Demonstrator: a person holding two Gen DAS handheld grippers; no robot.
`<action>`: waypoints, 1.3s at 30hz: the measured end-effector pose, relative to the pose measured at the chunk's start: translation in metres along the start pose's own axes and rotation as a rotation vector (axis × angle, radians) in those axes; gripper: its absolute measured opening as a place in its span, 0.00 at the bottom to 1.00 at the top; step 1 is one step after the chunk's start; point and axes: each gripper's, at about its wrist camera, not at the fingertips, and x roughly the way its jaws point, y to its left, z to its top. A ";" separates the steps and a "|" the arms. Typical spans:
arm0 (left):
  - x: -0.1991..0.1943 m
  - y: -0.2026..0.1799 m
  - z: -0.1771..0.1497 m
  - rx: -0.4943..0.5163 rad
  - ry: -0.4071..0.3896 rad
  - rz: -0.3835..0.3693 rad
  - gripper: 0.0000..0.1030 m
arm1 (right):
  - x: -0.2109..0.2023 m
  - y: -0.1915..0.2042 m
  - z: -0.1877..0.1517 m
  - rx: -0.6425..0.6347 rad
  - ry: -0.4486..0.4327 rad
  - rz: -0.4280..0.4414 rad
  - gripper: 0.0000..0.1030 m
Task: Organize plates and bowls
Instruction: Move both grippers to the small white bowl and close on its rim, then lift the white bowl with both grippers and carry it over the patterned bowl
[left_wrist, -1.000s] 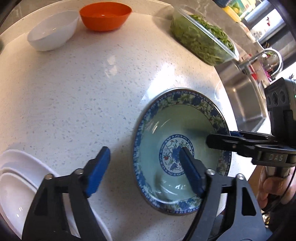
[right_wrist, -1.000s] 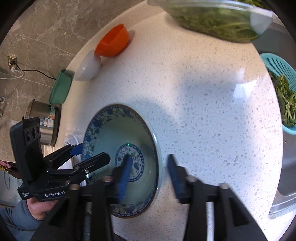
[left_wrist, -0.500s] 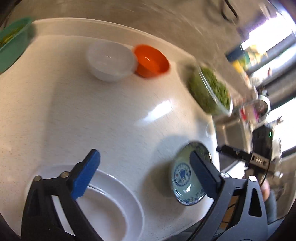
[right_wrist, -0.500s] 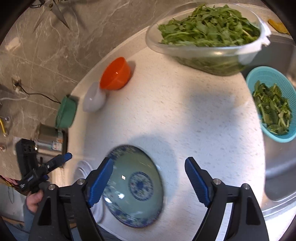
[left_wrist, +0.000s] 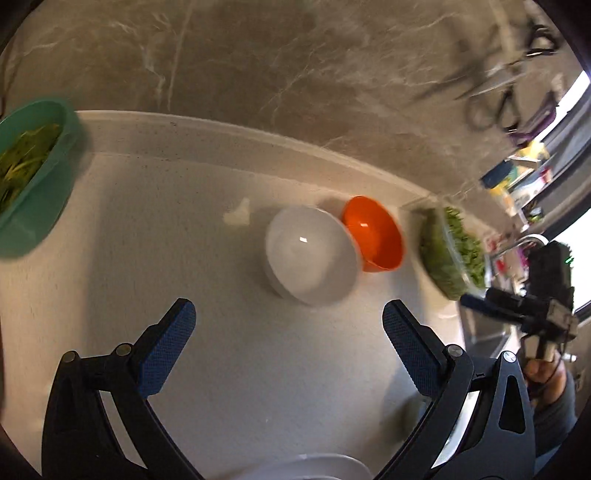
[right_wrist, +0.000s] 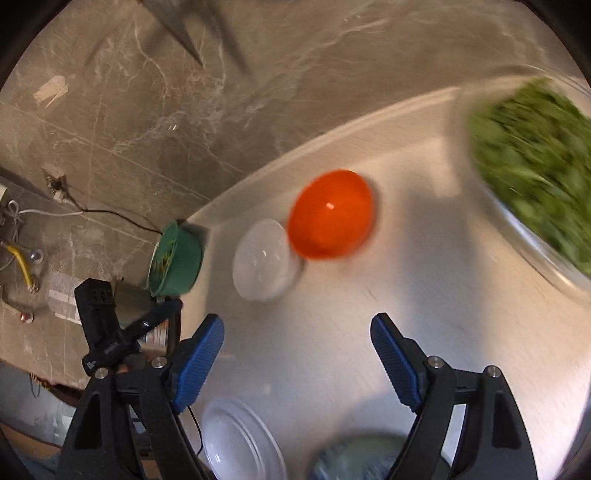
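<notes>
Both tongs, left gripper (left_wrist: 288, 334) and right gripper (right_wrist: 297, 354), were released and empty, aimed toward white bowl (left_wrist: 312, 254) and orange bowl (right_wrist: 332, 214) for stacking.

No text can be read: the white print on the left tool (right_wrist: 110, 347) and the tin's label (right_wrist: 64, 295) are blurred.

1. A clear plastic container of chopped green leaves (right_wrist: 535, 162) is seen at two o'clock on the pale speckled stone countertop (right_wrist: 424, 295).
2. A green plastic basin holding leafy scraps (left_wrist: 33, 173) is placed at nine o'clock.
3. A brown marble wall (left_wrist: 295, 66) is seen at twelve o'clock.
</notes>
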 end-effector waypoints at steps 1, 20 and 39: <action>0.012 0.002 0.010 0.008 0.029 -0.003 1.00 | 0.010 0.005 0.005 0.000 0.003 0.007 0.82; 0.133 0.046 0.062 0.139 0.209 -0.035 0.86 | 0.134 0.005 0.019 0.259 0.090 0.014 0.71; 0.148 0.022 0.053 0.227 0.273 0.008 0.10 | 0.161 -0.004 0.019 0.265 0.130 -0.015 0.23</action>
